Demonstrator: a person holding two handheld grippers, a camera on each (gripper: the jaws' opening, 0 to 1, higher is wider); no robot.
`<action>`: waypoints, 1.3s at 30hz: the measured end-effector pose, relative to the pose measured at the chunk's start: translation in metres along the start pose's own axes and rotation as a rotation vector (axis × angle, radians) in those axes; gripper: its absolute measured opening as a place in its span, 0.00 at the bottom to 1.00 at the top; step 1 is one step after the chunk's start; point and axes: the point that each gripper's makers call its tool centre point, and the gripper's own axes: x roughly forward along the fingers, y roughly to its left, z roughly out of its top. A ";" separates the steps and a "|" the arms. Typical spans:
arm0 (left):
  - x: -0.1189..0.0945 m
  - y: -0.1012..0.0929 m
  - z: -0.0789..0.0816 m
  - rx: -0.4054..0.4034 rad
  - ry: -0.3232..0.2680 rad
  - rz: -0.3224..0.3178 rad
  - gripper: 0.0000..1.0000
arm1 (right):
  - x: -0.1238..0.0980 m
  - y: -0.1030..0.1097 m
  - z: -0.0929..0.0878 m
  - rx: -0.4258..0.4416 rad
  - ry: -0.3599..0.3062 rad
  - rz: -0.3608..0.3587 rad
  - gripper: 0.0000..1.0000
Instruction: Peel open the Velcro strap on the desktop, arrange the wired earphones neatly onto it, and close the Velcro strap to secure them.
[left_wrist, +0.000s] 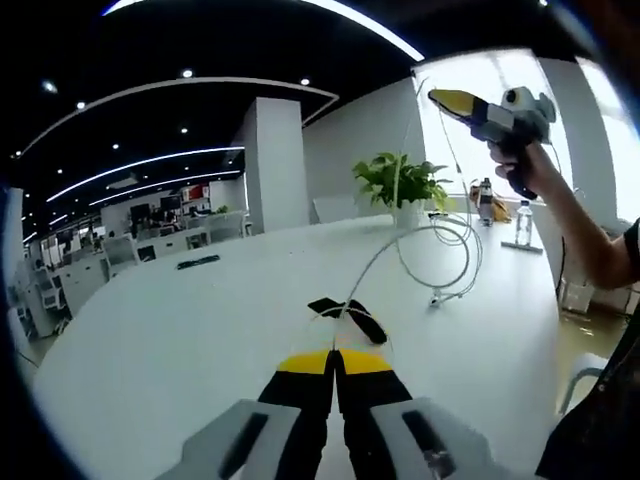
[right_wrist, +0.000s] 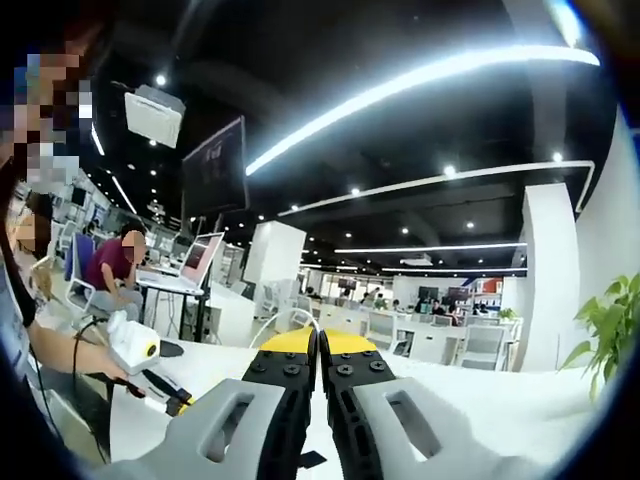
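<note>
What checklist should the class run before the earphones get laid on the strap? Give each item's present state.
1. Left gripper pinning the Velcro strap on the white table: ok.
2. Strap peeled open: cannot tell.
3. Right gripper holding the earphone cable: ok, lifted high.
4. Cable coiled neatly: not ok, loose loops hang.
5. Cable on the strap: not ok, mostly in the air.
6. Potted plant clear of the cable: cannot tell.

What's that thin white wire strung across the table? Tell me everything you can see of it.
The white earphone cable is thin and glossy. One end lies at the black Velcro strap, just past the left hand-held gripper, whose jaws look closed there. From there it arcs over the white table, hangs in loose loops above it, and rises to the right hand-held gripper, held high by a hand. A small plug dangles near the tabletop.
</note>
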 end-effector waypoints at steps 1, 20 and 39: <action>-0.001 -0.001 -0.002 -0.003 0.006 -0.001 0.05 | 0.000 0.000 -0.001 0.002 0.001 0.000 0.05; -0.007 0.005 -0.011 -0.041 -0.005 -0.009 0.14 | 0.003 0.008 -0.023 0.024 0.042 0.022 0.05; -0.055 0.015 0.030 -0.128 -0.208 0.015 0.24 | 0.005 0.011 -0.047 0.043 0.086 0.021 0.05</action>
